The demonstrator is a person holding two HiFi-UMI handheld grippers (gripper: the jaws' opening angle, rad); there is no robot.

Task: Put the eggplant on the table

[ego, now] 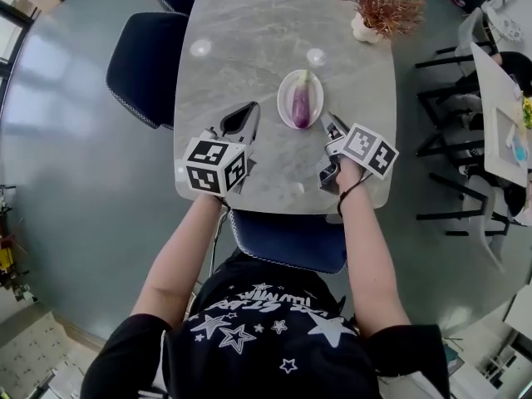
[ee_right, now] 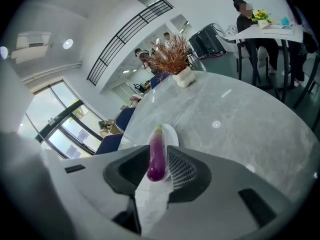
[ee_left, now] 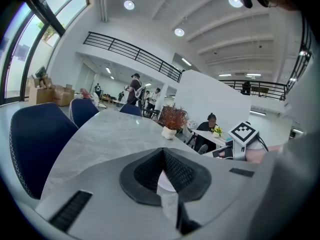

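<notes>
Looking down from my head, I see the eggplant [ego: 301, 102] lying lengthwise on a white plate [ego: 287, 98] near the middle of the surface [ego: 249, 40], so it is not yet on the surface itself. My left claw [ego: 249, 110] hovers just left of the plate and my right claw [ego: 331, 123] just right of it; neither touches anything. A potted plant [ego: 381, 8] stands at the far edge, well apart, and a chair [ego: 291, 239] sits below my arms. Nothing blocks the way.

Along my left claw, the tips meet with nothing between them. Beyond are bare surface and the plant.

Along my right claw, the jaws stand wide and empty, and the eggplant shows through the gap, farther off on its plate. I judge the grasp comes next. I should bring this claw across the eggplant's thick middle, squeeze gently since the skin looks slippery, and lift it clear of the plate's rim.
</notes>
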